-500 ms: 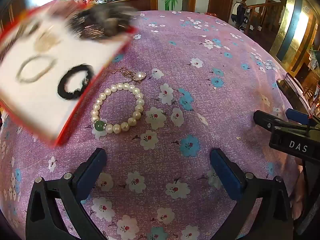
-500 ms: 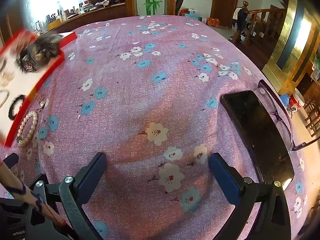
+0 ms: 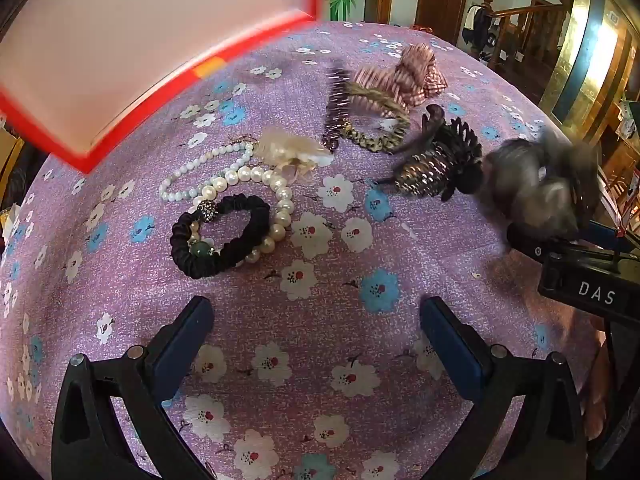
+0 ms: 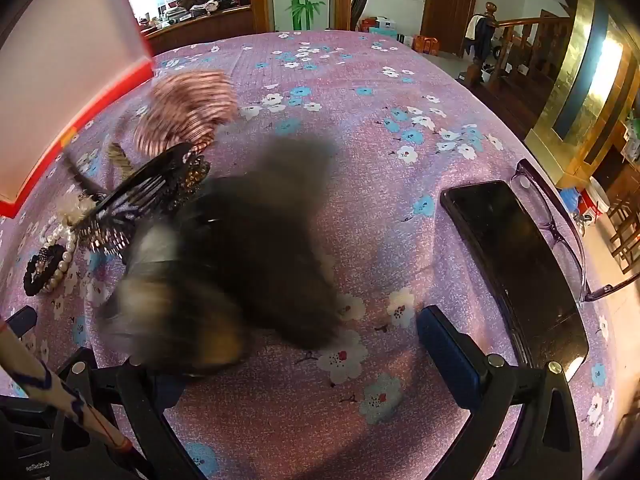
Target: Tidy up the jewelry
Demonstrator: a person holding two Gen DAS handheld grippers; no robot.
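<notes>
While both tools gape empty, left tool (image 3: 312, 344), black scrunchie (image 3: 218, 236) lies just ahead, left of centre.

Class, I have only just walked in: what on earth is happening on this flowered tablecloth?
A red-edged tray, blurred, is tipped above the table, and jewelry and hair accessories lie scattered on the cloth: a pearl bracelet under a black scrunchie, a striped bow, and a blurred furry hair piece. The left gripper and the right gripper are both open, holding nothing.
</notes>
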